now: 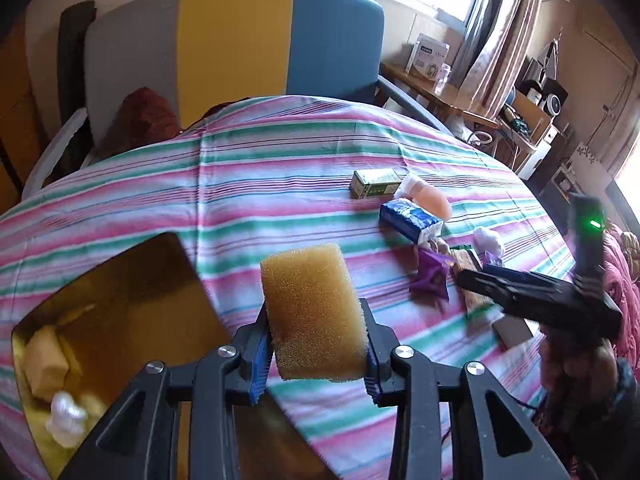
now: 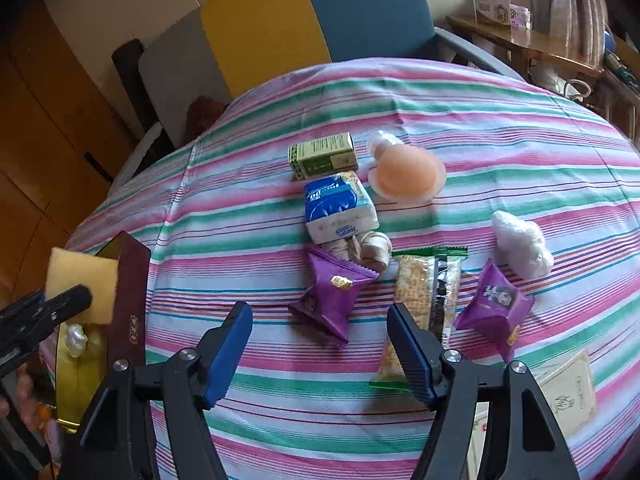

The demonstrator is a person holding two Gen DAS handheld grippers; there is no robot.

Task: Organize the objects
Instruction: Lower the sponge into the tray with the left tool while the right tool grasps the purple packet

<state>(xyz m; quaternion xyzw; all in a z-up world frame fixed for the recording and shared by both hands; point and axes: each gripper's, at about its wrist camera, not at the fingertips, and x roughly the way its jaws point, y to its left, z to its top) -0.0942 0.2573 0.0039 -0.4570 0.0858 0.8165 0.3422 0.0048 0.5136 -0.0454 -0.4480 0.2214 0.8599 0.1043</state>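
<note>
The left gripper (image 1: 316, 354) was clamped on a tan, coarse-pored rectangular sponge (image 1: 314, 316), pinched at its lower half so that most of the block stood clear above the blue pads, probably to let it drop cleanly. It hung just beside the open dark-red box with a yellow lining (image 1: 120, 300) at the left edge of the desk (image 1: 280, 168); a cream foam piece (image 1: 44, 360) and a white pearly lump (image 1: 66, 420) already lay inside, so the box seemed to be the collecting place.

The right gripper (image 2: 320, 354) was spread wide and held nothing, poised over the scattered items as if choosing the next one. Nearest it lay a purple foil snack packet (image 2: 334, 300) and a clear-wrapped cracker bar with green ends (image 2: 426, 296), with a second purple packet (image 2: 494, 308) nearer the right edge. Farther off were a blue-and-white tissue pack (image 2: 340, 208), a white crumpled plastic wad (image 2: 520, 244), a peach round jelly cup (image 2: 408, 172) and a small green carton (image 2: 324, 156).
</note>
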